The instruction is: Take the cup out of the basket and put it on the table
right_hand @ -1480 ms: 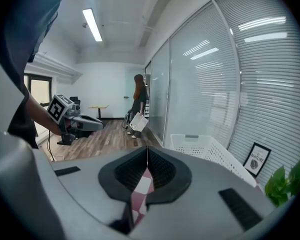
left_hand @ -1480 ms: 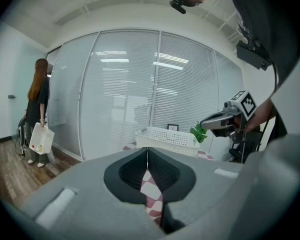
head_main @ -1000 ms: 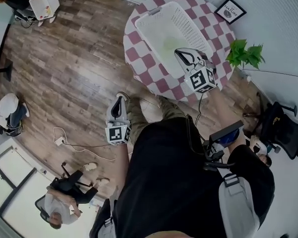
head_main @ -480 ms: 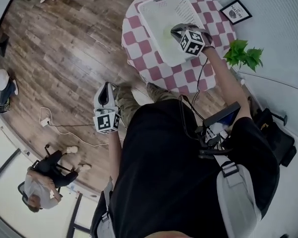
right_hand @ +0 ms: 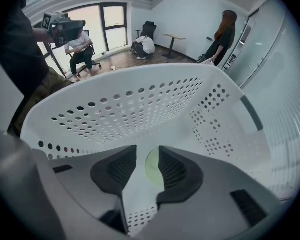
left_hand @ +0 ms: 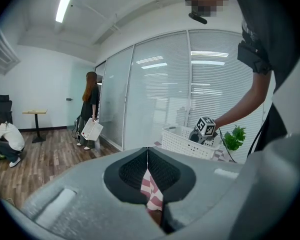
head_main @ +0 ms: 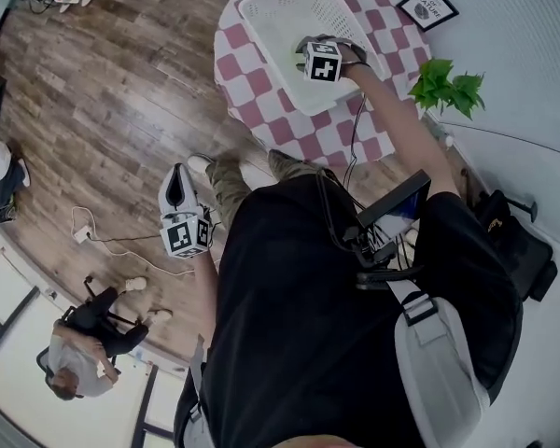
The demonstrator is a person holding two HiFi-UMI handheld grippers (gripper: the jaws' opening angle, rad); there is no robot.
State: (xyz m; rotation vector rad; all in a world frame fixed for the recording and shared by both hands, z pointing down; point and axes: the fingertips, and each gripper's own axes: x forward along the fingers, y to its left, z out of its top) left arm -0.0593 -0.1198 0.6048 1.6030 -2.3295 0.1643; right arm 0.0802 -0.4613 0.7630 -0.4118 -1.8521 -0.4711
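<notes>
Here the right gripper (right_hand: 147, 156), jaws opening, frames the ungripped green cup (right_hand: 151, 173) inside the basket (right_hand: 140, 104); lifting it out and setting it on the table (head_main: 250, 103) remain.

I am seeing one white basket (head_main: 285, 12), one pale green cup (right_hand: 151, 165), one round checkered table (head_main: 261, 105), one leafy plant (head_main: 443, 87) and one framed picture (head_main: 427, 6).

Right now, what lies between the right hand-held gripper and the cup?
Only bare basket floor, in the right gripper view. The right hand-held gripper is opening, the cup framed by its jaws.
</notes>
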